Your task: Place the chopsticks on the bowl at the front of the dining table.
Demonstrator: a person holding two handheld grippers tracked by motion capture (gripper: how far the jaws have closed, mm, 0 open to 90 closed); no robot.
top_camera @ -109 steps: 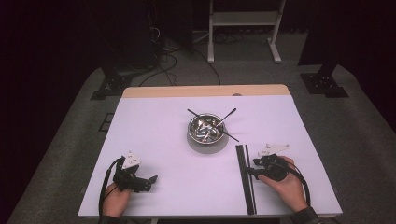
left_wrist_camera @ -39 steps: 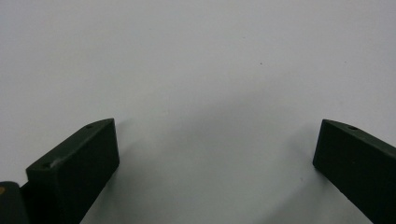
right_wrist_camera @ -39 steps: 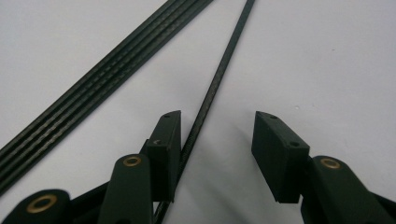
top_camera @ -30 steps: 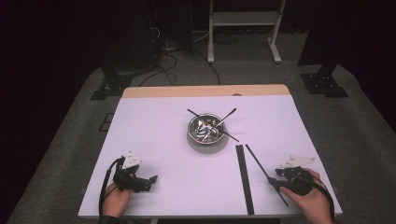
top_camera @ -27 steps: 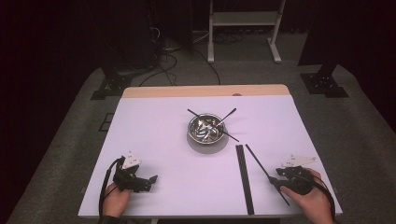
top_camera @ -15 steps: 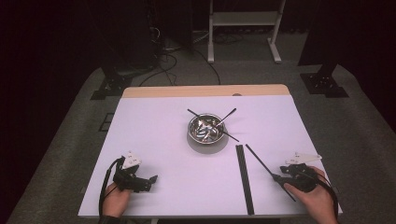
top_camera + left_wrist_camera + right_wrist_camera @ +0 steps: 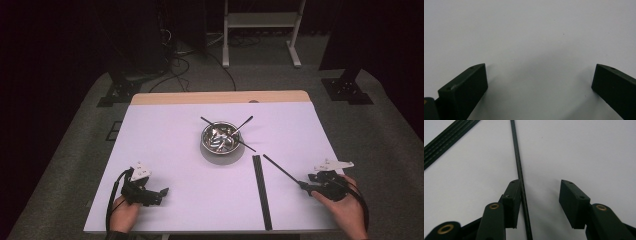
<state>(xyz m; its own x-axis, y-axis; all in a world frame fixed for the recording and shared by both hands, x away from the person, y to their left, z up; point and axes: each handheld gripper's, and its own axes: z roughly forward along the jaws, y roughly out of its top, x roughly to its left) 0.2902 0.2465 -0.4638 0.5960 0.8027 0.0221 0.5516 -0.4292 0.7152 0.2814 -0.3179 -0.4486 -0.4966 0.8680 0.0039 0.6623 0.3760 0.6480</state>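
Note:
A thin black rod (image 7: 282, 171) lies slanted on the white table (image 7: 165, 130). Its near end runs between the jaws of my right gripper (image 7: 304, 186). In the right gripper view the rod (image 7: 517, 152) rests against the inner face of the left jaw, and the right jaw stands well apart from it, so the gripper (image 7: 540, 187) is open. A flat bundle of black rods (image 7: 261, 190) lies left of it, also seen as the bundle (image 7: 447, 137). My left gripper (image 7: 162, 192) rests at the front left, and its jaws (image 7: 540, 75) are wide open over bare table.
A metal bowl (image 7: 220, 140) with several black sticks poking out stands mid-table. A wooden strip (image 7: 220, 97) borders the table's far edge. Beyond are grey floor mats, cables and a white stand (image 7: 260, 20).
My right hand has shifted to the right toward the table's edge, and the single rod's near end has swung with it. The left hand has stayed put.

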